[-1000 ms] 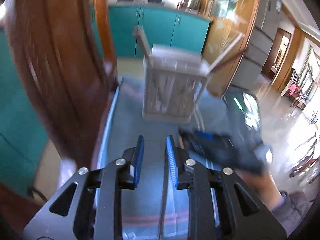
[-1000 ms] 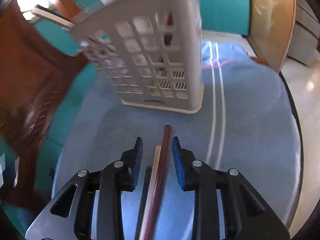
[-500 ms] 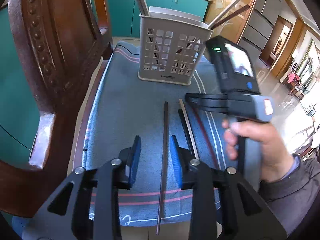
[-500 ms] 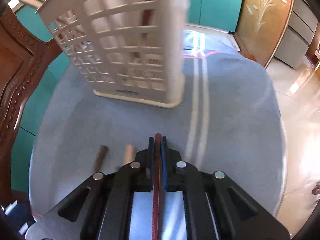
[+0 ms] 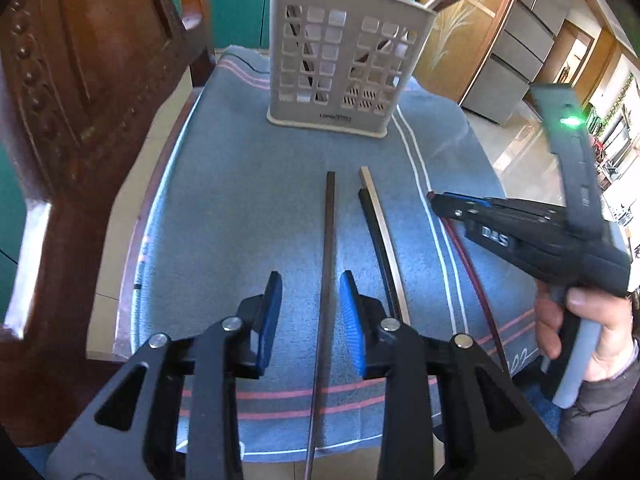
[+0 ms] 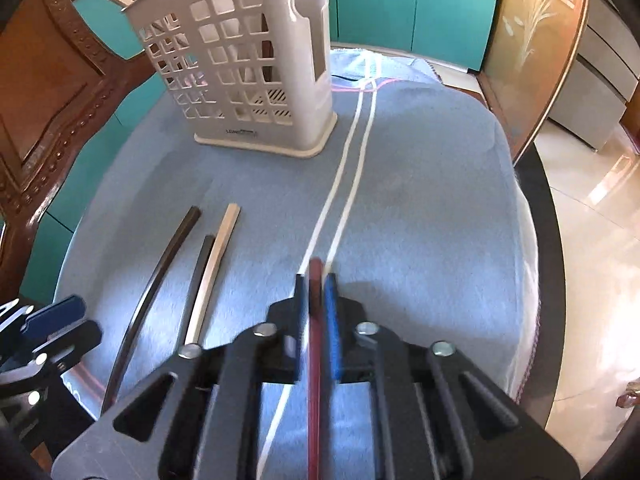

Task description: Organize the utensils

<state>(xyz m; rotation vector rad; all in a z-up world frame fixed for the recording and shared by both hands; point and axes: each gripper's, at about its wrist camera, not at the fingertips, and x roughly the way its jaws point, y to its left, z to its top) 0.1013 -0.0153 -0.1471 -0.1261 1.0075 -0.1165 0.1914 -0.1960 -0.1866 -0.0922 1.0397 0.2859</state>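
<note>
Gripping a red chopstick (image 6: 315,320) in my right tool (image 6: 316,280), I am straddling the dark chopstick (image 5: 329,248) on the blue towel (image 5: 240,208) with my left tool (image 5: 310,292), its jaws just widening, pads clear, near the basket (image 5: 344,68).

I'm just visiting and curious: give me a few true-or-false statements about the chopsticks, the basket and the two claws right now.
1. The right claw grips a red chopstick. True.
2. The basket lies tipped over. False: it stands upright on the blue cloth.
3. The left claw is clamped on a dark chopstick. False: its jaws straddle it, open.
4. The basket already holds chopsticks. True.
5. A pale chopstick lies on the cloth. True.
</note>
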